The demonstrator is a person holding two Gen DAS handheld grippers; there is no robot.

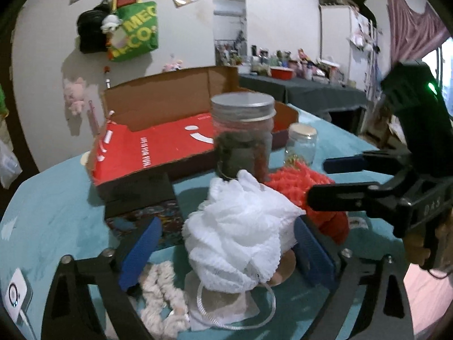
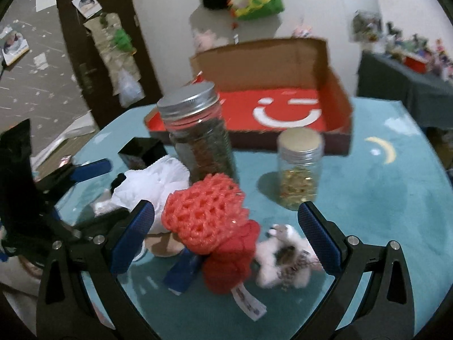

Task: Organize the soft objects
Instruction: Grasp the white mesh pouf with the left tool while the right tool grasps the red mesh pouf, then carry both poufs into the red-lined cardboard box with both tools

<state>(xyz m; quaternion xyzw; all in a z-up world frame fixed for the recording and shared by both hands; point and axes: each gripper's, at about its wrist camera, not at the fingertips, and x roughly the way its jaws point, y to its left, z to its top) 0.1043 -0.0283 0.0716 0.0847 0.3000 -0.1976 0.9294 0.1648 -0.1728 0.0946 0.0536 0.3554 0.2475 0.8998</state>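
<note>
The bench (image 2: 396, 192) had a teal cover on it, with a yellow moon (image 2: 382, 148) and little white clouds printed near one side. At the back sat an open cardboard box (image 2: 337, 96), red inside with a white smiley. In front of it stood a tall jar (image 2: 201, 138) with a metal lid and dark stuff inside, and off to one side a small jar (image 2: 300, 170) with gold bits. A small black box (image 1: 141, 198) was beside the tall jar.

The soft things were all bunched at the near edge. A white mesh puff (image 1: 240, 235) sat between the left gripper (image 1: 226, 252) fingers, which stood wide, one blue pad close against the puff on one side and a clear gap on the other, so not squeezing it. A cream scrunchie (image 1: 161, 297) lay under that. Just beside the puff was an orange net (image 2: 203, 209) on top of a red knit thing (image 2: 229, 260), and a little white furry toy (image 2: 283, 257) next to that. The right gripper (image 2: 226, 238) fingers were wide too, with the net and red knit between them, no grip that I could see.

The room was pretty cluttered. A green bag (image 1: 136, 31) and a black bag (image 1: 90, 31) hung on the white wall, a pink plush (image 1: 75, 96) was pinned lower down, and photos were stuck up. A dark-covered side table (image 1: 305, 90) was loaded with small stuff, pink curtain (image 1: 410, 25) by the window, brown door (image 2: 96, 53) on the other side.
</note>
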